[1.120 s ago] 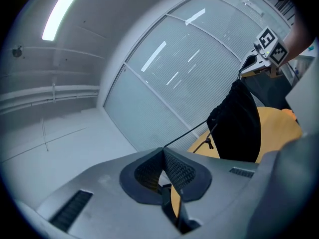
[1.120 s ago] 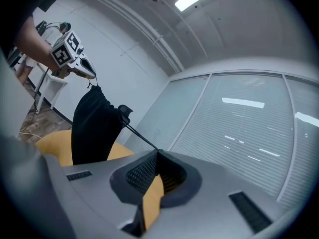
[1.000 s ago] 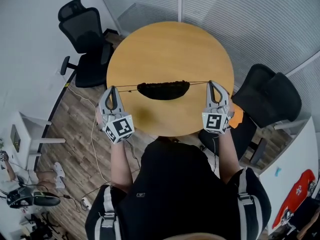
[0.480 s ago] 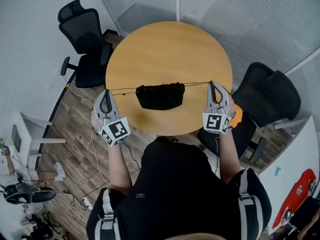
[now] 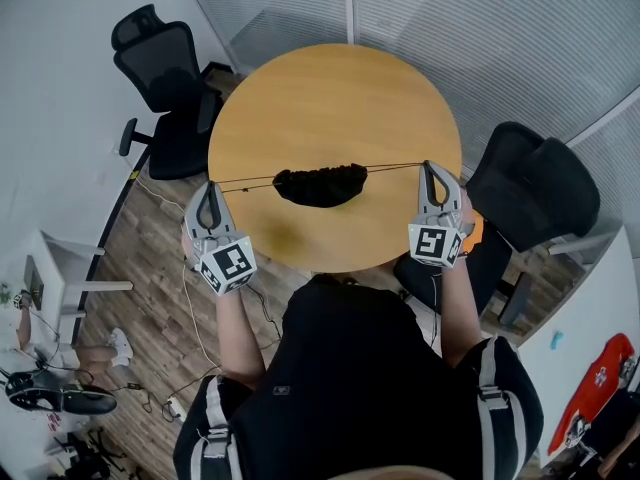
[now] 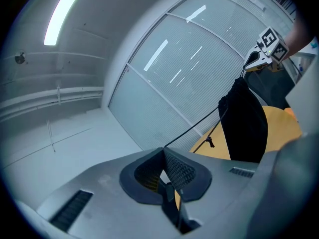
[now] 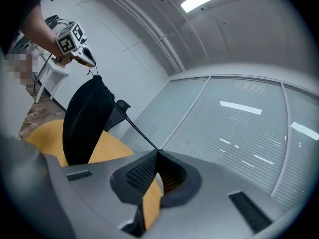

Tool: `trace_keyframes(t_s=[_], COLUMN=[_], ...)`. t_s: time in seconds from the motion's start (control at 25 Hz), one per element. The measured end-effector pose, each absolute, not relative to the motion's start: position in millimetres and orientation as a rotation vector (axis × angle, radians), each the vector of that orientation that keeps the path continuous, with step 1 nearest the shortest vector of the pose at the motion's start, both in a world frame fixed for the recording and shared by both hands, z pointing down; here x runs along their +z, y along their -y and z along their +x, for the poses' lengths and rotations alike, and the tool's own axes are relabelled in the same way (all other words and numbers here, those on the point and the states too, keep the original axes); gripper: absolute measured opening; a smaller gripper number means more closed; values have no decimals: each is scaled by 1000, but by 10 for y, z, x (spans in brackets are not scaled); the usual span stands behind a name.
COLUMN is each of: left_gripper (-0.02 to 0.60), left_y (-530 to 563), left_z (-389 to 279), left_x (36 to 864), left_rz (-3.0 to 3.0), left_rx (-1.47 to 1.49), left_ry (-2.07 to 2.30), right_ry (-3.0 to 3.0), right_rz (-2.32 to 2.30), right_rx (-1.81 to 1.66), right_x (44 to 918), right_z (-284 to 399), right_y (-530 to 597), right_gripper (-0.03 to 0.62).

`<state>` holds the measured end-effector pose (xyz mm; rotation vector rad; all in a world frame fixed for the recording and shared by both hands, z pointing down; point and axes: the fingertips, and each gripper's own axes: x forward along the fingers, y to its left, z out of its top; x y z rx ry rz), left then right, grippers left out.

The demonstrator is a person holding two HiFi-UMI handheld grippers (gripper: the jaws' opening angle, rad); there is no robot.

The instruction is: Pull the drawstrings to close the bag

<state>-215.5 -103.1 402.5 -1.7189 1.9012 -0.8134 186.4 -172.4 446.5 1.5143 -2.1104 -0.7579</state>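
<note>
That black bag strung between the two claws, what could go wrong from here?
1. The left claw and right claw each pinch only a thin drawstring at their tips; a cord might slip free and the bag would swing or drop onto the table.
2. The cords look taut, so pulling harder could snap one or tear the bag's mouth.

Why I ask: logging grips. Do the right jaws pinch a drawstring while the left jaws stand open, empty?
No: the left gripper is shut on its drawstring too, per the left gripper view; the right gripper does pinch its own.
</note>
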Motion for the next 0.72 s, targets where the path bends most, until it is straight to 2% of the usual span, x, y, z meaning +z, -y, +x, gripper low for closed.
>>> trace_keyframes(t_s=[0.72], left_gripper=[15], left_y=[1026], left_z=[-2244], left_x=[4106], left_rz=[-1743], left_rx=[-809], left_ry=[-1912], right_ry=[2058], right_rz=[1546], right_rx=[-767], right_x=[4464], right_z=[2078], right_y=[1733], right_gripper=[57])
